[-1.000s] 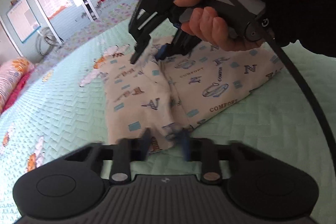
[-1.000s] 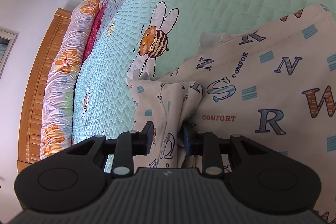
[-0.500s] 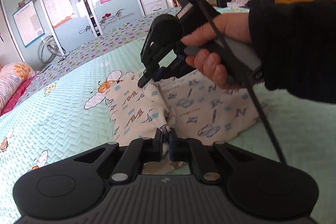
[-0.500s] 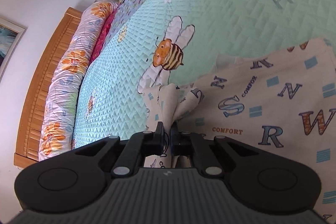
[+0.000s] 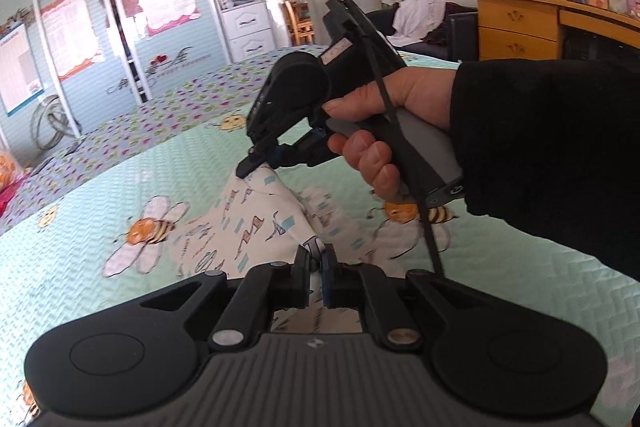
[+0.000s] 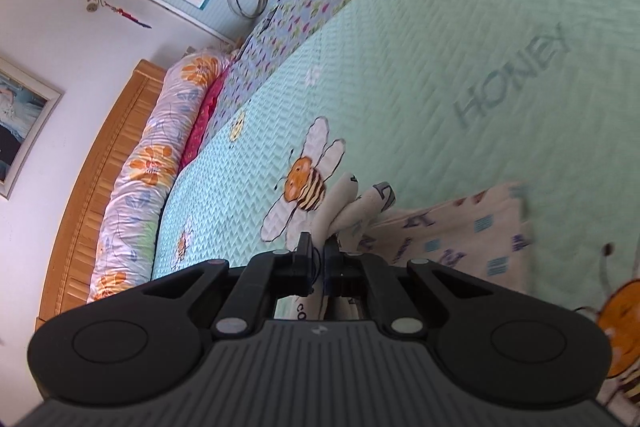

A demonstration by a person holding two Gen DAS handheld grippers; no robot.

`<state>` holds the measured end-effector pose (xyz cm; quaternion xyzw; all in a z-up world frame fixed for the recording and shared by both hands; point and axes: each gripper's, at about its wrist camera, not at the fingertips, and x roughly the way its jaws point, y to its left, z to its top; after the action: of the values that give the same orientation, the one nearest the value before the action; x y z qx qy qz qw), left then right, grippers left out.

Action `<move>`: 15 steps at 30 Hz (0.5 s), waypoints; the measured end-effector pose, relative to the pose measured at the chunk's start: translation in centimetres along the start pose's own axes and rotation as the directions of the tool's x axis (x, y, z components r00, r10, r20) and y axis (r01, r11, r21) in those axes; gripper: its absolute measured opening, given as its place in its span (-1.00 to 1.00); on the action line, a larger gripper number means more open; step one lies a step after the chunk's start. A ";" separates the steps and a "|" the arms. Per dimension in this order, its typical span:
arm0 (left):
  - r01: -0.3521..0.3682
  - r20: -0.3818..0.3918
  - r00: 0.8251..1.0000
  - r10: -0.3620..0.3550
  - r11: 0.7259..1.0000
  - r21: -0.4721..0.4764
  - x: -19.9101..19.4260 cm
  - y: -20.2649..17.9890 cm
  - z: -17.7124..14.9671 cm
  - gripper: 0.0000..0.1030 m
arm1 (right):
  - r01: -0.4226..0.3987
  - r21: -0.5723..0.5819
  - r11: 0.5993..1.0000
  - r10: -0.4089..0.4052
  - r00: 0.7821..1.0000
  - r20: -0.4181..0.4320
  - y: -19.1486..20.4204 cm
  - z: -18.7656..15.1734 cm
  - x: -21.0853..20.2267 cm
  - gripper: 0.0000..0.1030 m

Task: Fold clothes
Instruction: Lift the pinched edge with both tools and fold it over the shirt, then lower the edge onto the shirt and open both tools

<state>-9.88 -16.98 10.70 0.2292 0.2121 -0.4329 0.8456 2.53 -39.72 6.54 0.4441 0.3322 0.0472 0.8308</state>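
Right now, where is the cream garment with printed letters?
In both wrist views the cream garment hangs lifted over the green bee quilt, pinched at one edge by the left gripper and at another by the right gripper.

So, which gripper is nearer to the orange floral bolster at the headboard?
Right. The right gripper holds the printed garment on the side toward the bolster. The left gripper grips the same garment, farther from it.

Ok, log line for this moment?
phase: lifting | left gripper: shut on garment | right gripper: shut on garment | bedspread: beneath
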 end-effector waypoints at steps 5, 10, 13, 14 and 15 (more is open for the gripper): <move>0.056 -0.078 0.996 -0.054 0.998 0.026 3.7 -2.9 -0.5 -0.91 | 0.037 0.040 0.999 -0.037 0.999 0.006 -3.6 0.7 -0.9 -0.93; 0.075 -0.146 0.987 -0.066 0.996 0.055 6.1 -4.6 -1.8 -0.90 | 0.051 0.090 0.995 -0.052 0.999 0.004 -7.3 -0.4 -1.1 -0.93; 0.072 -0.209 0.977 -0.053 0.994 0.088 7.3 -5.3 -2.6 -0.89 | 0.054 0.117 0.992 -0.054 0.999 0.002 -8.6 -0.9 -0.7 -0.92; 0.077 -0.224 0.973 -0.055 0.993 0.093 7.5 -5.4 -2.8 -0.86 | 0.059 0.113 0.992 -0.059 0.998 -0.002 -8.9 -1.0 -0.6 -0.91; 0.082 -0.236 0.970 -0.057 0.992 0.096 7.6 -5.5 -3.1 -0.84 | 0.064 0.107 0.992 -0.063 0.998 -0.007 -9.3 -1.2 -0.5 -0.87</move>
<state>-10.87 -22.89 2.90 0.3150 0.2946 -0.4431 0.7859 -0.53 -44.64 -0.81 0.4772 0.3496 0.0035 0.8063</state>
